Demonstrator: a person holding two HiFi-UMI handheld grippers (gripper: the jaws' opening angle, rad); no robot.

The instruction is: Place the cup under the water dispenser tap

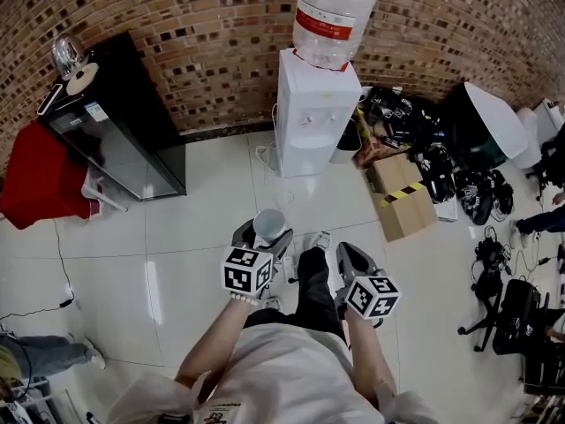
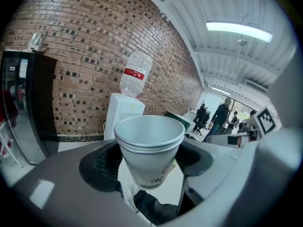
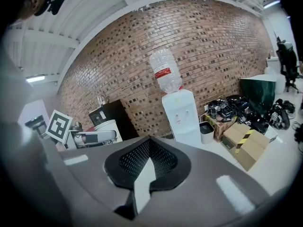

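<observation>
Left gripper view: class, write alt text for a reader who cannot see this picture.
The left gripper holds a white paper cup upright between its jaws, in the centre foreground. Behind it, a white dispenser topped with an upturned bottle stands against a brick wall, with a black cabinet at far left.
</observation>
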